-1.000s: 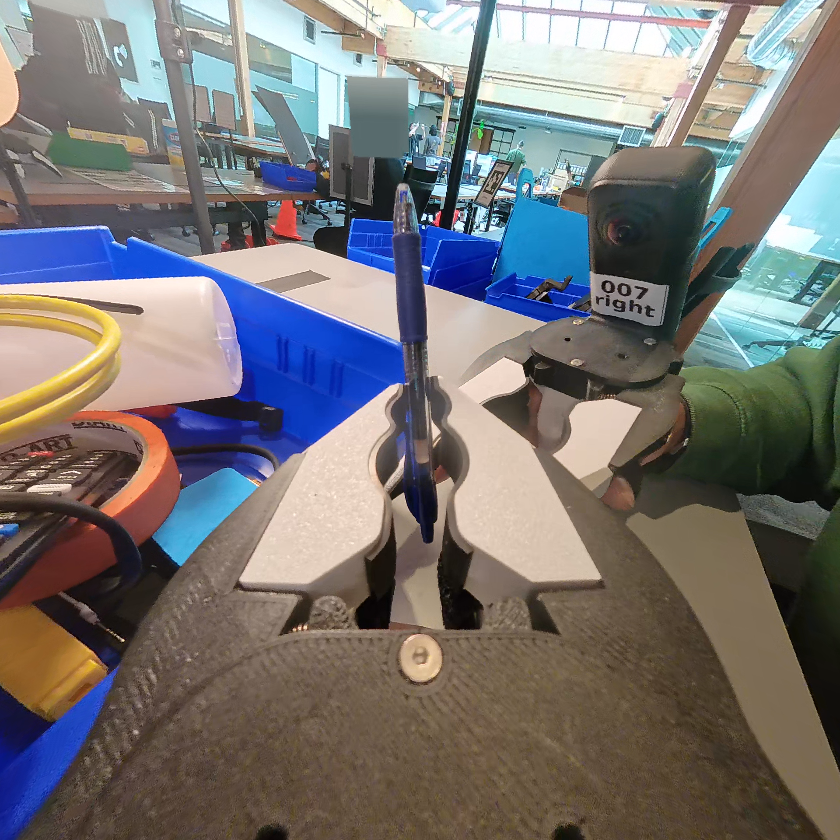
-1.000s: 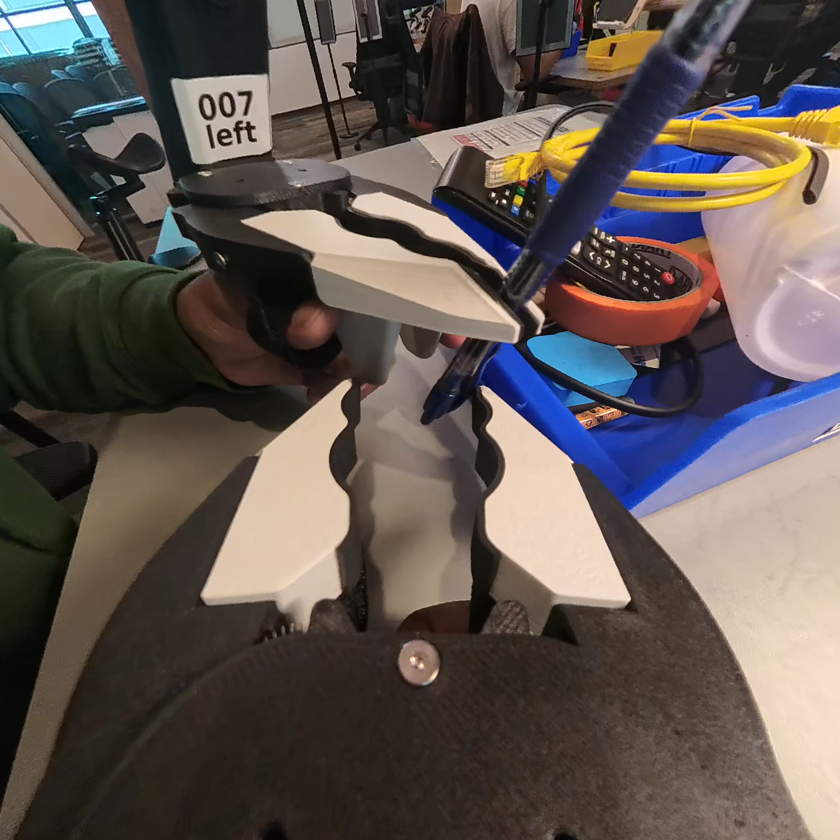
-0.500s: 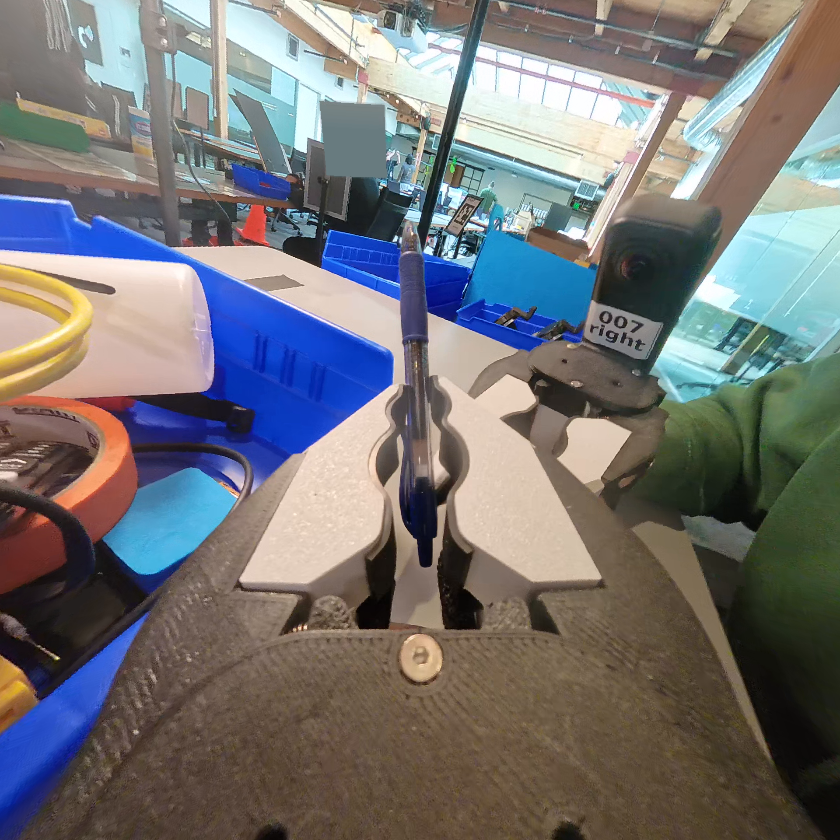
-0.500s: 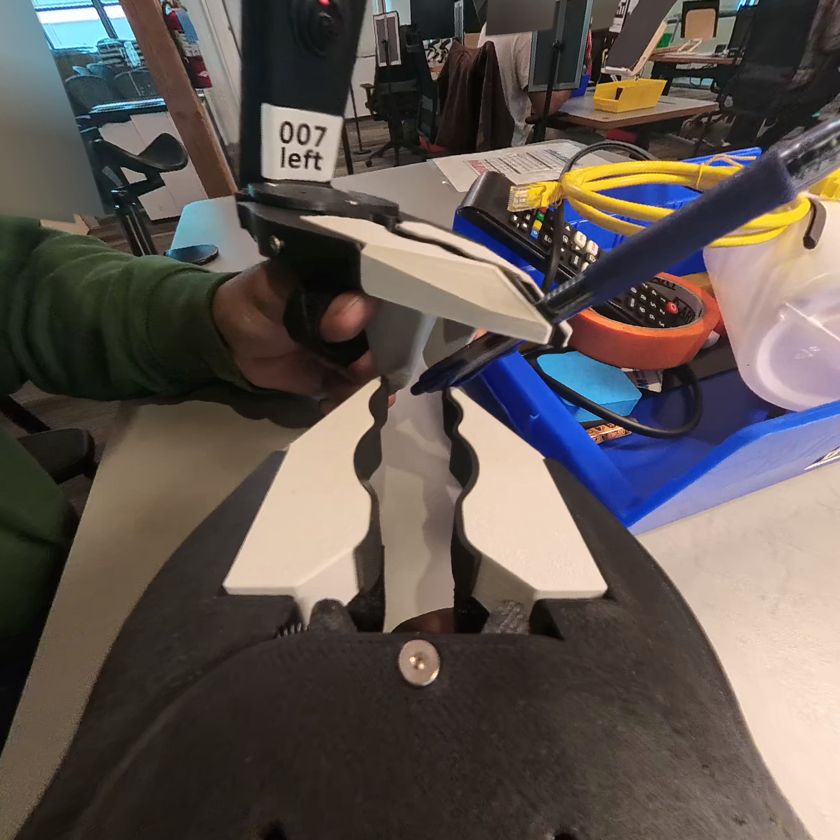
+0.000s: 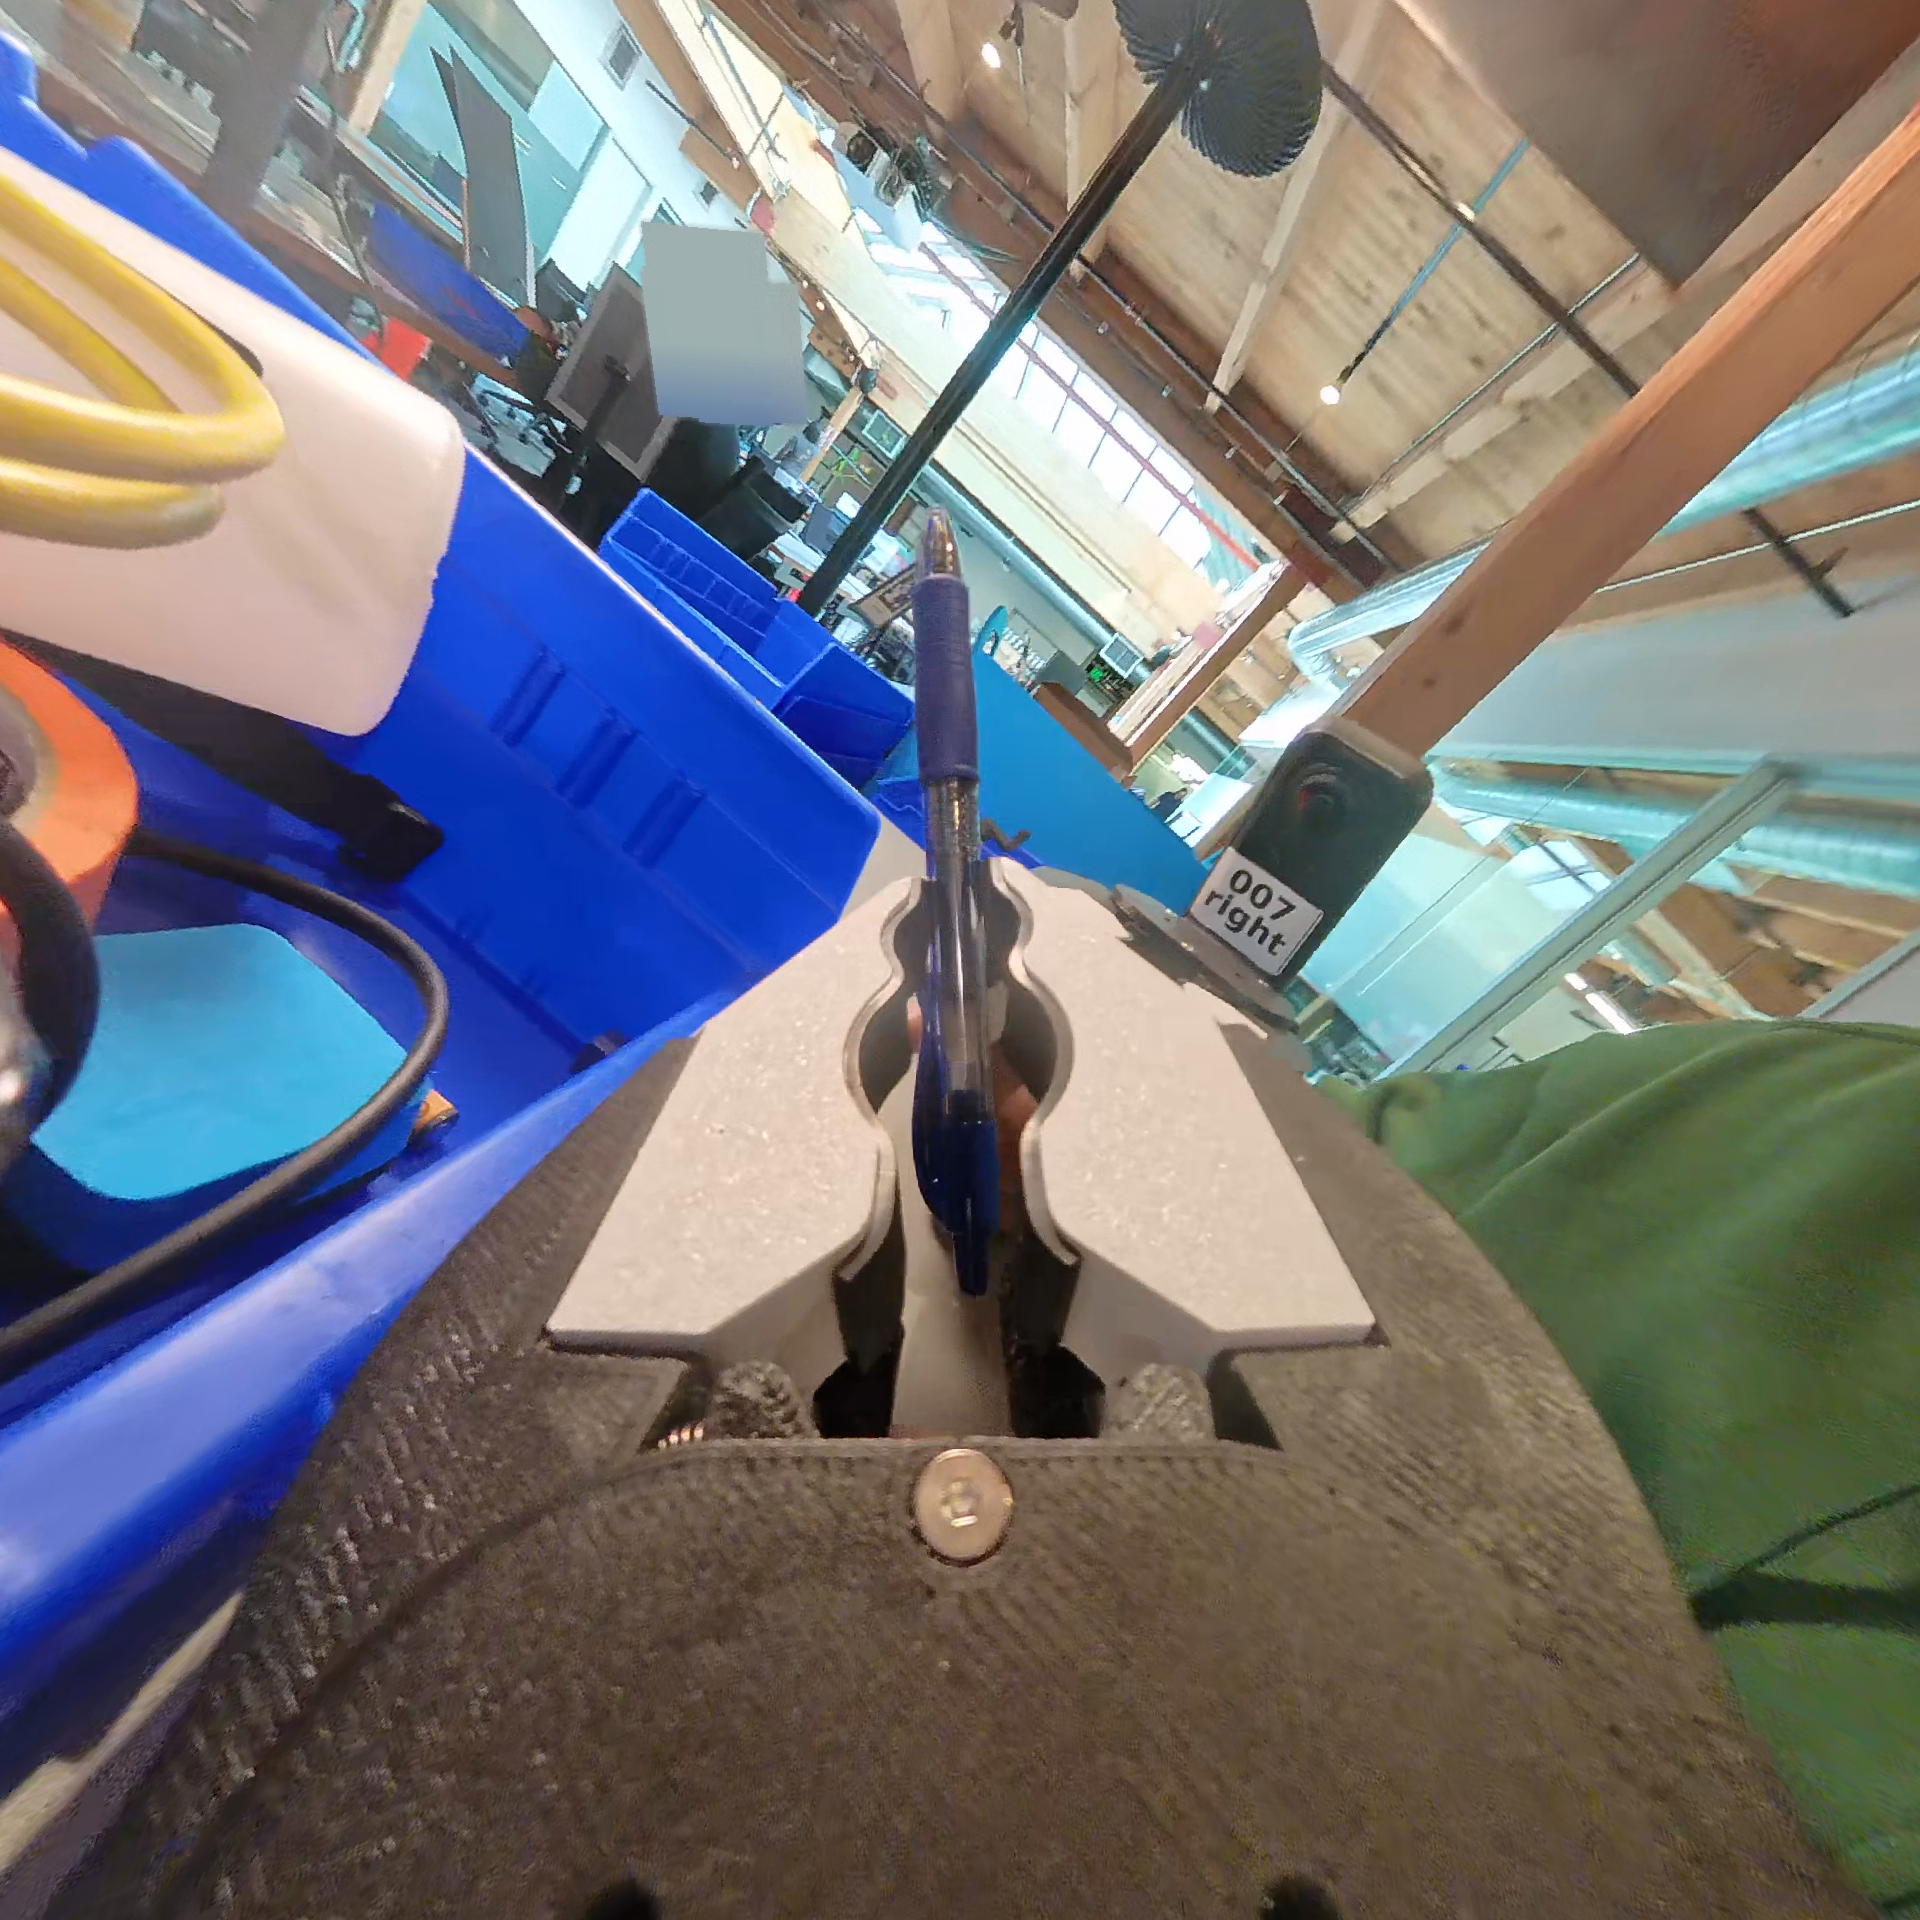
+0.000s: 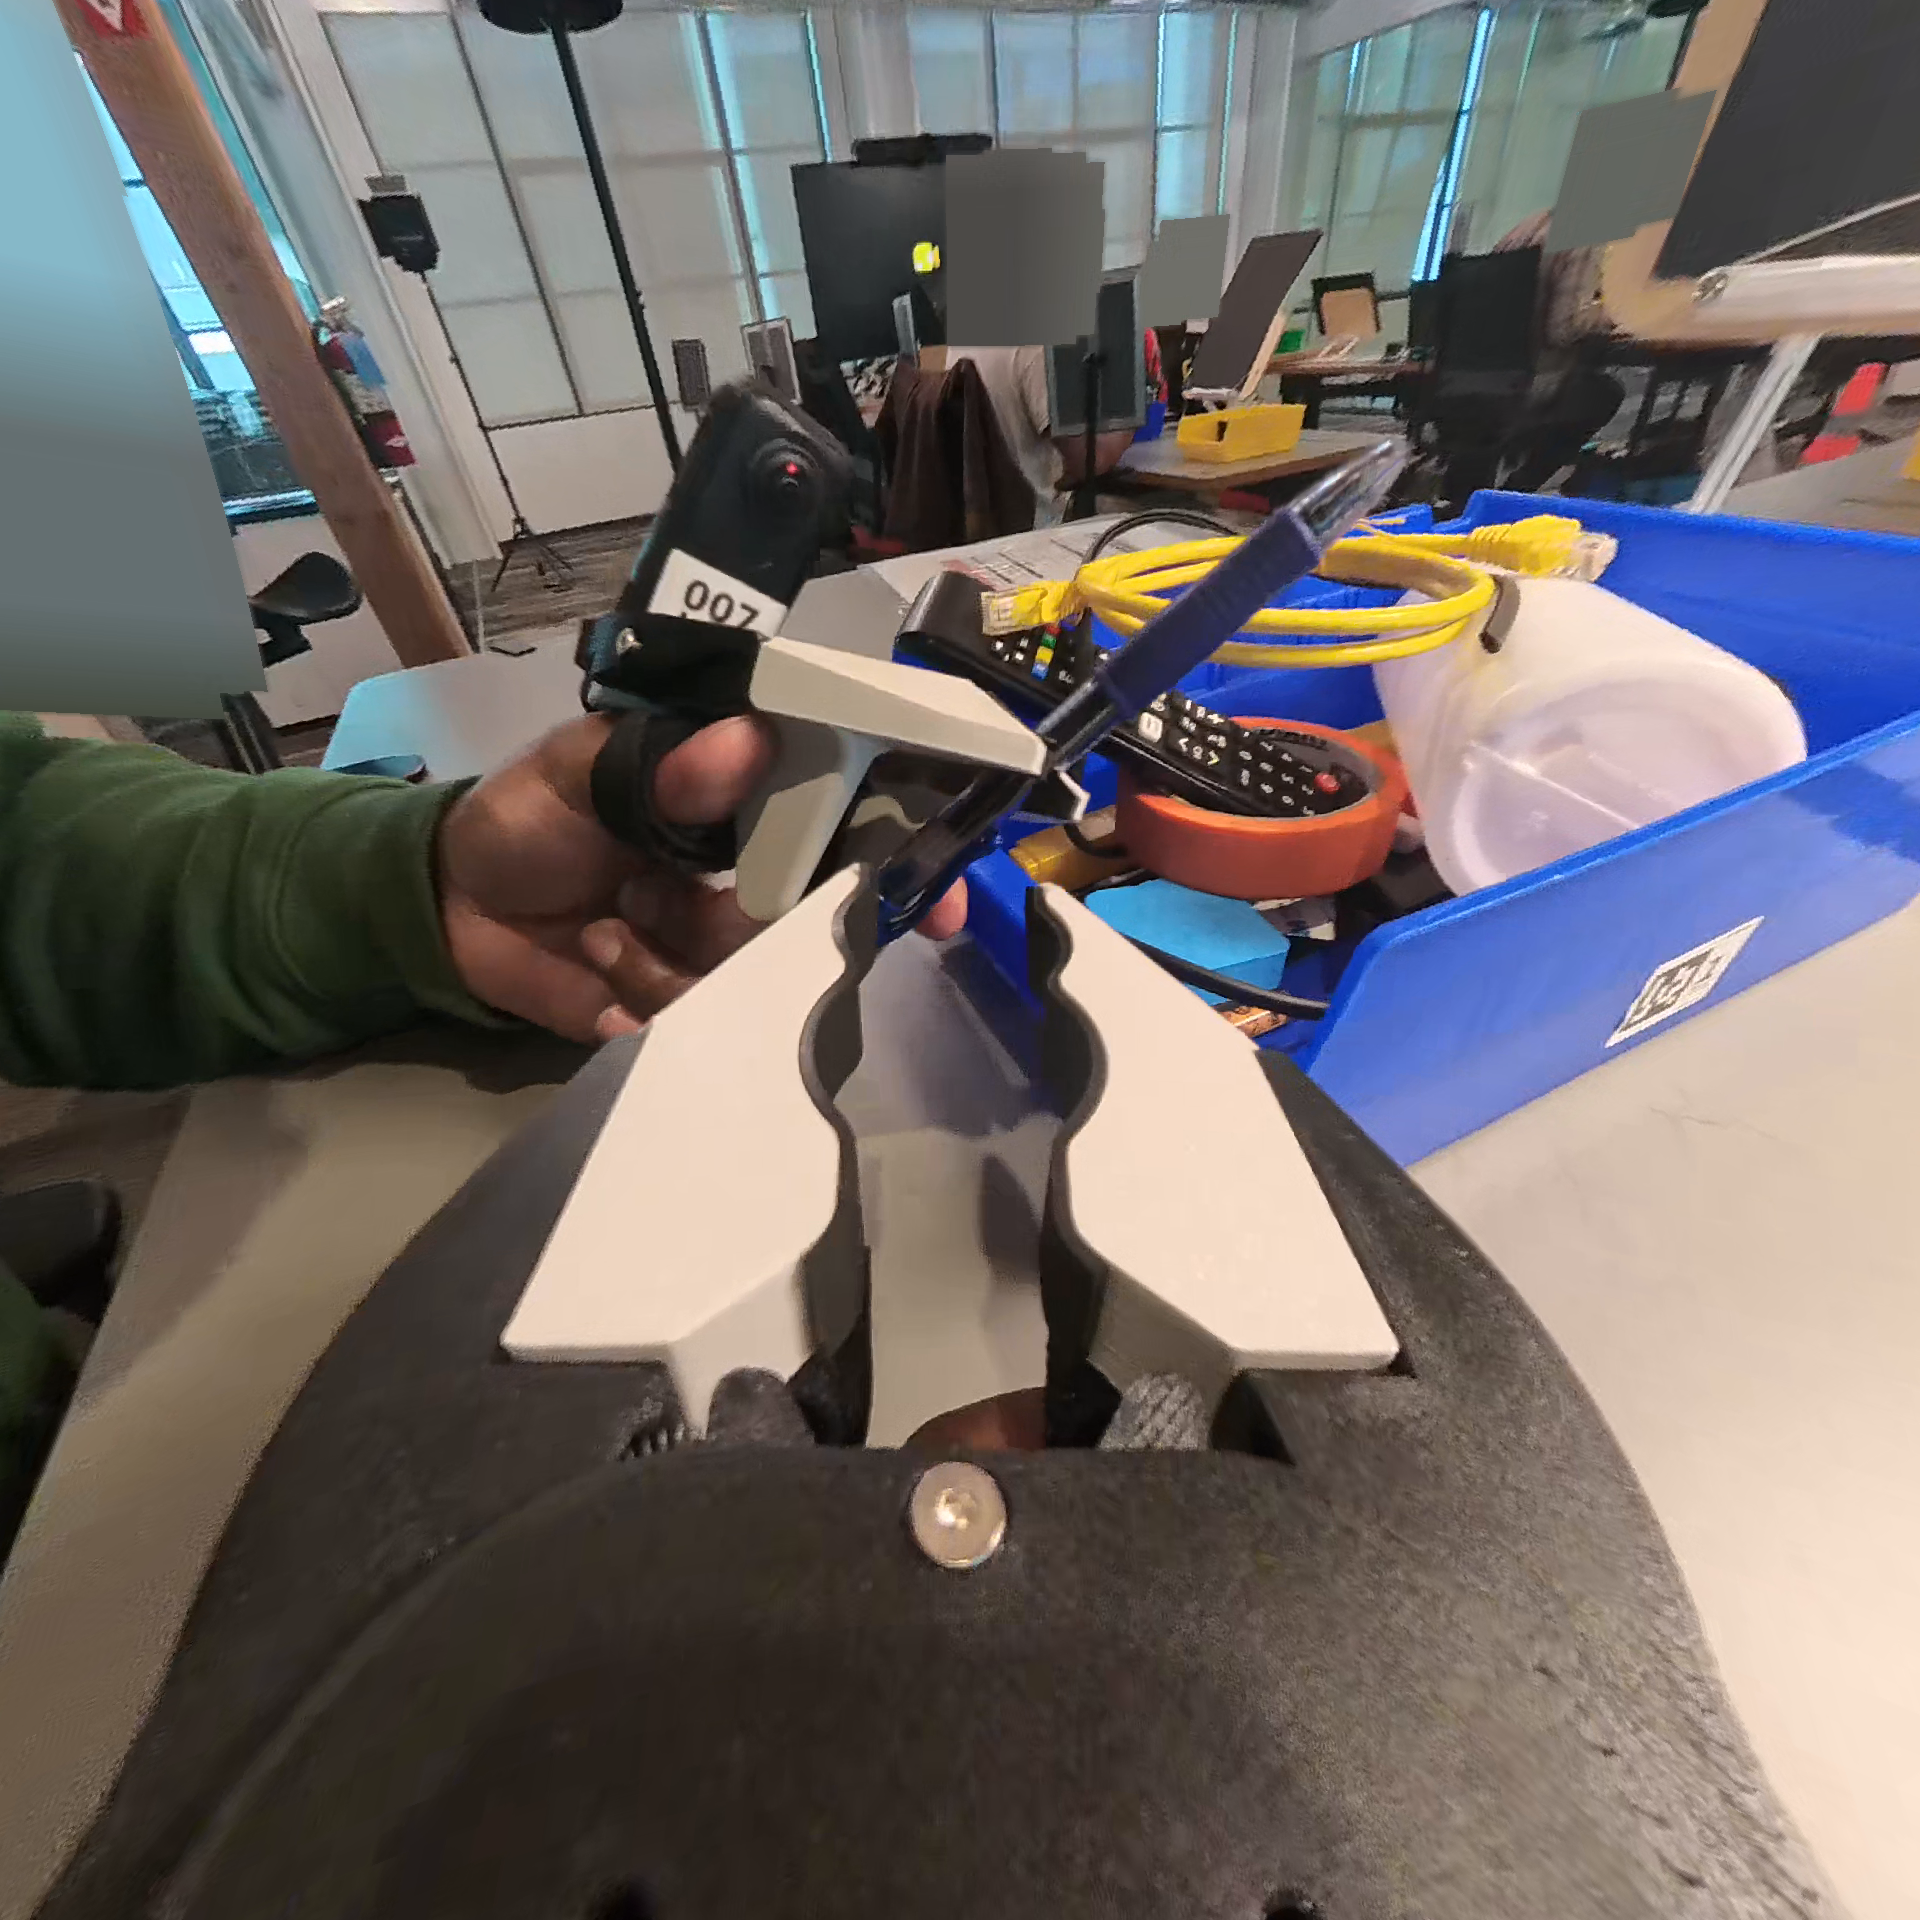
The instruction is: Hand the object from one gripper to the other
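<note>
**Blue pen clamped in the left gripper, right gripper waiting open beneath it**

The left gripper (image 5: 961, 904) has its two grey fingers closed on a blue pen (image 5: 948, 914) — the clear barrel is pinched at the tips, the dark rubber grip pointing out toward 12 o'clock, the clip end hanging back between the fingers toward the camera. In the right wrist view the same left gripper (image 6: 1044, 774) sits at about 11 o'clock from that camera's own fingers, held by a hand (image 6: 561, 883) in a green sleeve (image 6: 208, 894). The pen (image 6: 1174, 634) runs on a slant there, its grip end up at 1 o'clock, its clip end down at the tips of the right gripper (image 6: 951, 914).

The right gripper stands open, with a wide gap between its scalloped fingers and nothing in it. The pen's lower end lies just at the mouth of that gap; whether it touches the left-hand fingertip cannot be told.

Each gripper carries a black camera with a white sticker bearing printed characters; the right gripper's camera (image 5: 1330, 821) shows at 2 o'clock in the left wrist view.

To the right of the right gripper, at 2 o'clock, a blue bin (image 6: 1621, 956) stands on the grey table (image 6: 1714, 1299); its front wall bears a small white square-coded label. Inside lie a coiled yellow cable (image 6: 1288, 613), a black remote control (image 6: 1195, 727) resting on an orange tape roll (image 6: 1257, 842), a white translucent bottle (image 6: 1579, 748) on its side, a light blue pad (image 6: 1195, 925) and a black cord (image 6: 1247, 997).
</note>
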`<state>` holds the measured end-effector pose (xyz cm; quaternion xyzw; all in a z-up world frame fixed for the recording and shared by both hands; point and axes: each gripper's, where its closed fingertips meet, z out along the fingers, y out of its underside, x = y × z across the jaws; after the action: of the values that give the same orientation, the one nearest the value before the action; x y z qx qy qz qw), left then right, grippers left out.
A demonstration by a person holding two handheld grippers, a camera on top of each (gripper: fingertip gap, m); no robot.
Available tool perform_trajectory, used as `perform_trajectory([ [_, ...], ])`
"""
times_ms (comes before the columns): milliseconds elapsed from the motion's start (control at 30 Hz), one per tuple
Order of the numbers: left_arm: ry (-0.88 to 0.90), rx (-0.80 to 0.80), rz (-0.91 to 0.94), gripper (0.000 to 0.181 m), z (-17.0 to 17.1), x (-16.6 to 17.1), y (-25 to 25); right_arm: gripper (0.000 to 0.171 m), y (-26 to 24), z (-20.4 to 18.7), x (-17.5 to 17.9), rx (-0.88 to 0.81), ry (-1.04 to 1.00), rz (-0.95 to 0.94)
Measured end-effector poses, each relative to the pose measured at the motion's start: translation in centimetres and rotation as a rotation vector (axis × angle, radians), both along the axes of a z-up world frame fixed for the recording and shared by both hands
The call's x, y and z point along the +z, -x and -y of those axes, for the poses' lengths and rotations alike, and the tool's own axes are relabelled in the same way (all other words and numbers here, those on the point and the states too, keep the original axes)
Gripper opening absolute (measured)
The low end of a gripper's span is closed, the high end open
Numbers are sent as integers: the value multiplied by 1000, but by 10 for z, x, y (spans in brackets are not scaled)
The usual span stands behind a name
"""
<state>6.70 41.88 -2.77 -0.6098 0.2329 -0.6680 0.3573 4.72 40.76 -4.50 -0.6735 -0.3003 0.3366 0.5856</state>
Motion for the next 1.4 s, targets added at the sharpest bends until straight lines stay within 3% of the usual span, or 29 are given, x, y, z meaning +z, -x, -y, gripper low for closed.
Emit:
perform_trajectory([
  [233, -19, -40, 72, 10, 12, 9, -5, 32, 10, 9, -3, 74, 7, 27],
  [433, -92, -74, 126, 10, 25, 21, -6, 30, 17, 20, -2, 204, 165, -108],
  [567, -104, -76, 114, 10, 26, 20, -7, 18, 16, 21, 0, 219, 177, -137],
  [1000, -108, 25, 33, 10, 0, 14, 5, 15, -7, -1, -1, 53, 100, -71],
  [1200, -128, 63, -25, 10, -4, 8, 6, 16, -21, -11, 0, -67, -51, 54],
  [1400, -116, 84, -5, 10, -6, 12, 9, 29, -18, -11, -9, -163, -334, 367],
])
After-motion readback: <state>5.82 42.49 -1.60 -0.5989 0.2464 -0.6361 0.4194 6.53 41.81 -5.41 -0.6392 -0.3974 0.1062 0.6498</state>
